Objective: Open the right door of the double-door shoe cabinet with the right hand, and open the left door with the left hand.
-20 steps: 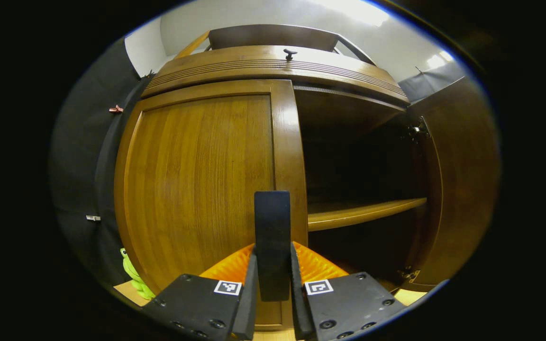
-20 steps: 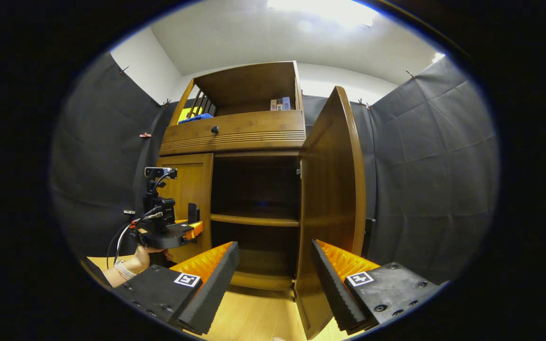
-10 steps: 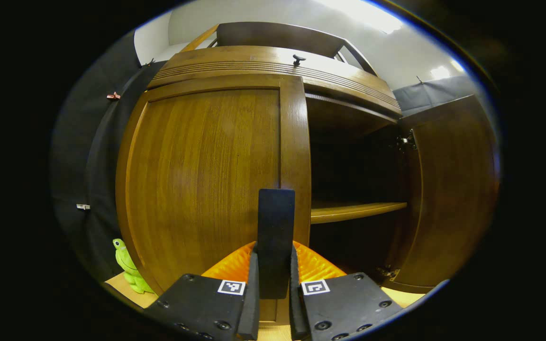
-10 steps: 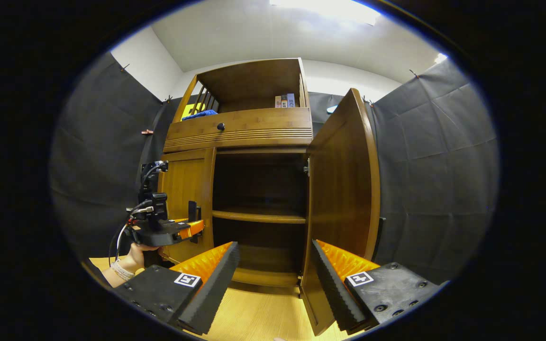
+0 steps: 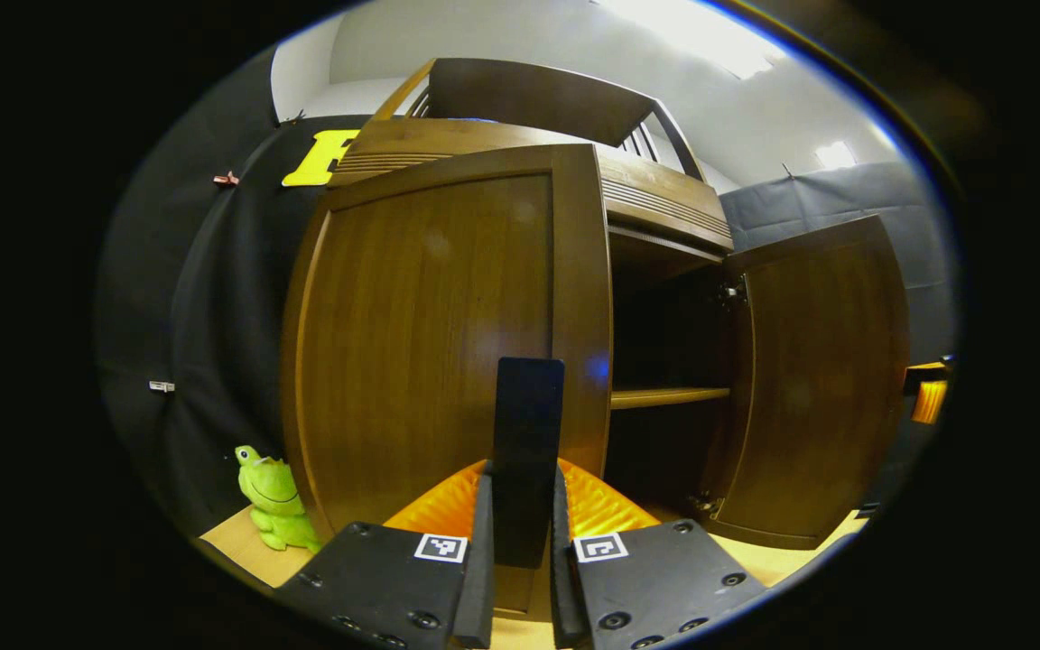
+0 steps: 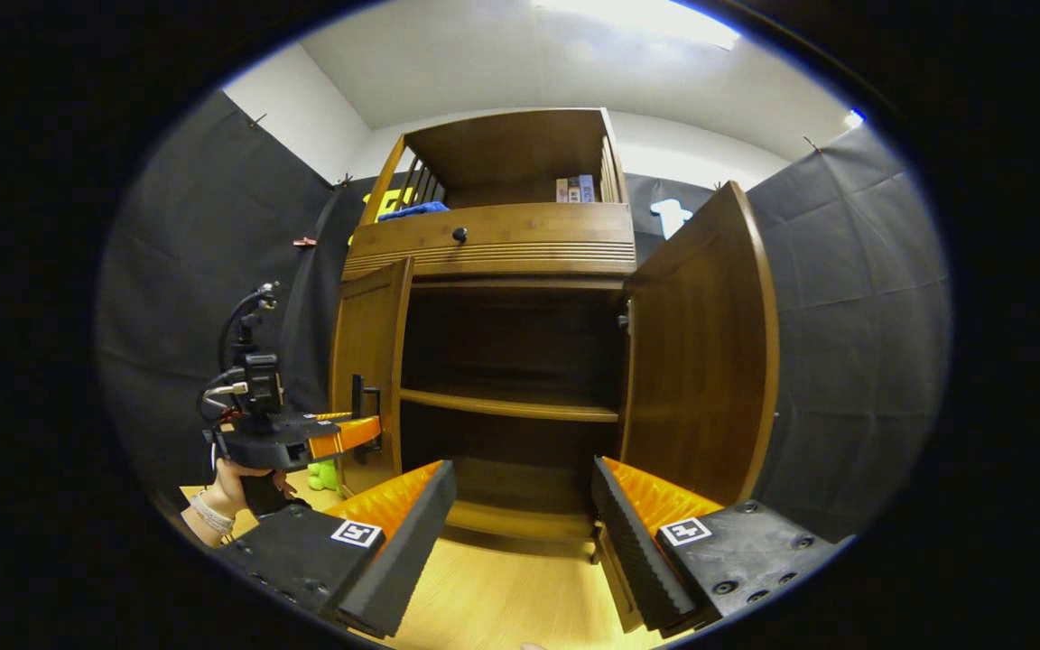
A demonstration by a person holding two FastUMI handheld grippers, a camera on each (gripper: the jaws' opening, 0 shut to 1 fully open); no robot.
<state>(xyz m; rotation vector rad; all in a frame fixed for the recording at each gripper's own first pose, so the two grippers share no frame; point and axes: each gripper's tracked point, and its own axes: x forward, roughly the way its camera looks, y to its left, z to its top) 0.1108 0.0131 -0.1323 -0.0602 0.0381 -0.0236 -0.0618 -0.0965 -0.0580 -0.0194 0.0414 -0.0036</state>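
gripping left door [image 5: 430,334] handle [image 5: 527,451], left tongs [image 5: 520,560] clamped; right tongs [image 6: 520,542] wide, right door [image 6: 696,361] swung out.

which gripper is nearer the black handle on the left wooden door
Left. The left gripper is shut on the black handle; the right gripper hangs open, set back before the cabinet's middle.

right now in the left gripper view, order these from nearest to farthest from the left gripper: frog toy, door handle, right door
1. Door handle: clamped between the left gripper fingers, dead ahead.
2. Frog toy: on the floor, low on the left.
3. Right door: swung open, far on the right.
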